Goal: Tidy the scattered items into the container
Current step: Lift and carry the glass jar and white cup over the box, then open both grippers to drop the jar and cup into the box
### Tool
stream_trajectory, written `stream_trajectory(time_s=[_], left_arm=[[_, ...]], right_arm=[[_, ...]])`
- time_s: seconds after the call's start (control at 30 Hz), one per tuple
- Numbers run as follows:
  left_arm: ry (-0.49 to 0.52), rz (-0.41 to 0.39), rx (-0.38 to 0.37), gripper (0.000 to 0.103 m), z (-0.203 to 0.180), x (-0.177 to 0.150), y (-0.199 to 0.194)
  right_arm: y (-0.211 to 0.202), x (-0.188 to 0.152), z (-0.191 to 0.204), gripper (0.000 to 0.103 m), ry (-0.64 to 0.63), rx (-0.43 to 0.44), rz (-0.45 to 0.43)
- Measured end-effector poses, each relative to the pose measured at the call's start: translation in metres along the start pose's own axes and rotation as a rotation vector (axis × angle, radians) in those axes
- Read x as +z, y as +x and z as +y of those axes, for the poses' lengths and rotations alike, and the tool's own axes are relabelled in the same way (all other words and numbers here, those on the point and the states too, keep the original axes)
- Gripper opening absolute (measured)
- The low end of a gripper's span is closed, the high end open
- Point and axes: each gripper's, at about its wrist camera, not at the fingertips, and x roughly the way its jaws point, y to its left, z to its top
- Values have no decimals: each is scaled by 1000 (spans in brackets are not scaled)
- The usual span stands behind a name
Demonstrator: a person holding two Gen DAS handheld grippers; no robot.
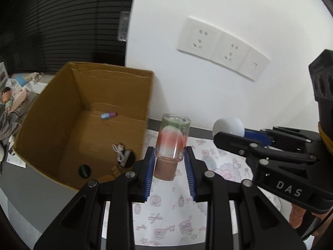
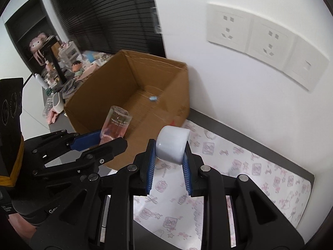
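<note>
Left wrist view showed the left gripper (image 1: 169,162) clamped on a glass bottle (image 1: 172,143), the open box (image 1: 108,104) at ten o'clock holding a cable (image 1: 118,152). Right wrist view alone showed the right gripper (image 2: 169,156) pinching a white jar (image 2: 171,144) above the patterned mat (image 2: 249,177).

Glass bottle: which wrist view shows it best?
The left wrist view: the glass bottle stands centred between the left gripper fingers, its brown cap and pink-green contents plain. The right wrist view shows it smaller, side-on, its lower part hidden by that gripper, before the box.
</note>
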Motion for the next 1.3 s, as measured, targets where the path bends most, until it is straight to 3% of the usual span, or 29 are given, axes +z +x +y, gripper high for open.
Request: stream_trajectory(time_s=[0.4,0.43,0.57,0.87,1.3], left_arm=[[-73,-41,49,28,58,6,-20],[-82,-39,53,28,63,6,-19],[-106,-41,65,28,82,9,-17],[-148,-47,95,28,118,16,-12],[-195,35,135,29,158,21,26]], right_arm=[[17,29,55,25,-104,58,-25],[18,30,57,25,-161,110,-78],[25,39,73,25,-195,138,-87],[57,62,105,25,-274,158,-50],[113,80,125,25,-326,154,43]])
